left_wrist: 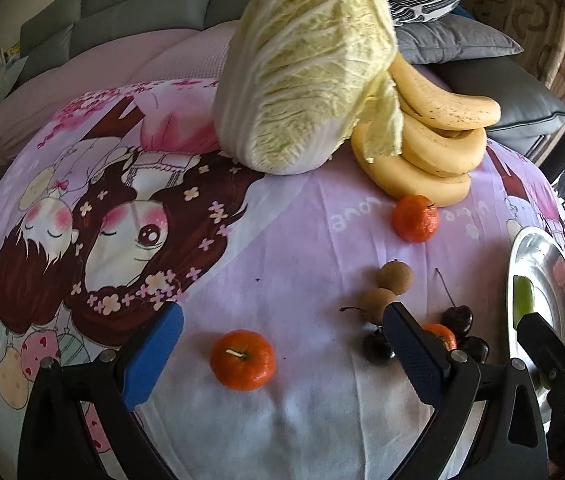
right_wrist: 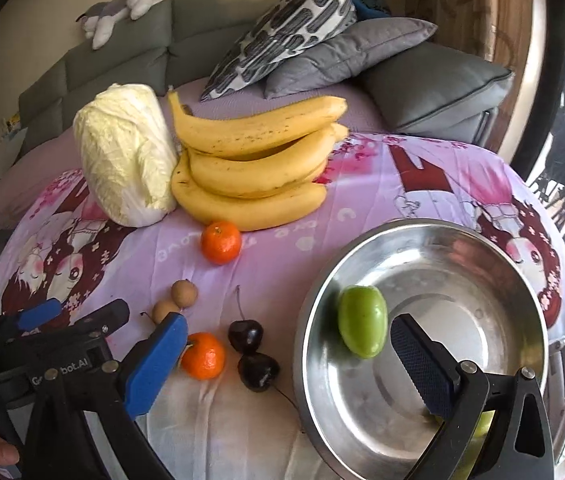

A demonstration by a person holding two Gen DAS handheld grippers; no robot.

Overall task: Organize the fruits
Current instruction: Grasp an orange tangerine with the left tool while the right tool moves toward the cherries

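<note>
My left gripper (left_wrist: 282, 346) is open and empty, with a mandarin (left_wrist: 242, 359) on the cloth between its fingers. My right gripper (right_wrist: 288, 350) is open and empty, hovering at the left rim of a steel bowl (right_wrist: 494, 248) that holds a green fruit (right_wrist: 361, 321). A second green fruit shows partly under its right finger. On the cloth lie another mandarin (right_wrist: 203, 355), dark cherries (right_wrist: 245, 335), two brown longans (right_wrist: 183, 293), a far mandarin (right_wrist: 221, 241) and a banana bunch (right_wrist: 254, 160). The bowl also shows in the left wrist view (left_wrist: 542, 276).
A napa cabbage (left_wrist: 302, 64) stands at the back beside the bananas. Grey and patterned cushions (right_wrist: 322, 48) and a sofa lie behind the table. The left gripper body (right_wrist: 62, 344) sits close to the right gripper's left finger.
</note>
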